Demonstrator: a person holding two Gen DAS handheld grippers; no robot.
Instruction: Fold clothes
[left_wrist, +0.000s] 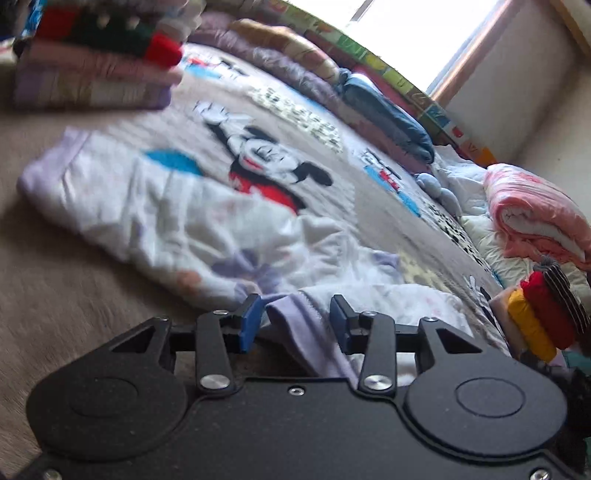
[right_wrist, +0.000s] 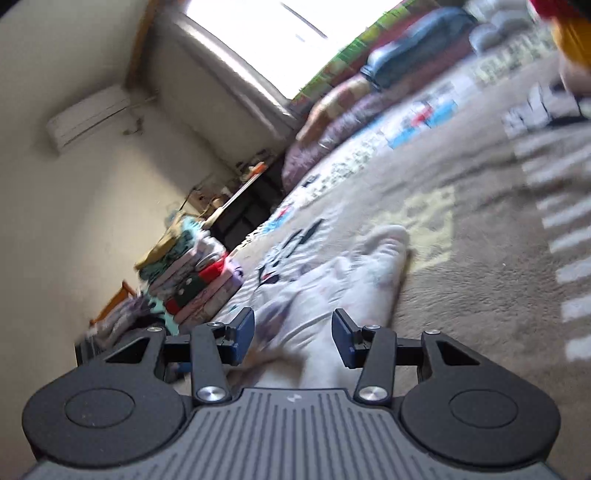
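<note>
A white garment with lilac trim and pale prints (left_wrist: 155, 206) lies spread on the cartoon-print bed blanket (left_wrist: 280, 122). My left gripper (left_wrist: 295, 321) is open, with a lilac edge of the garment (left_wrist: 310, 332) lying between its blue pads, not pinched. In the right wrist view the same white garment (right_wrist: 332, 288) stretches away from my right gripper (right_wrist: 293, 339), which is open with the cloth passing between its pads. The view is blurred.
A stack of folded clothes (left_wrist: 92, 62) sits at the far left of the bed and also shows in the right wrist view (right_wrist: 195, 280). Rolled quilts (left_wrist: 388, 114) line the window side. A pink folded blanket (left_wrist: 535, 214) and a red and yellow pile (left_wrist: 543, 314) lie on the right.
</note>
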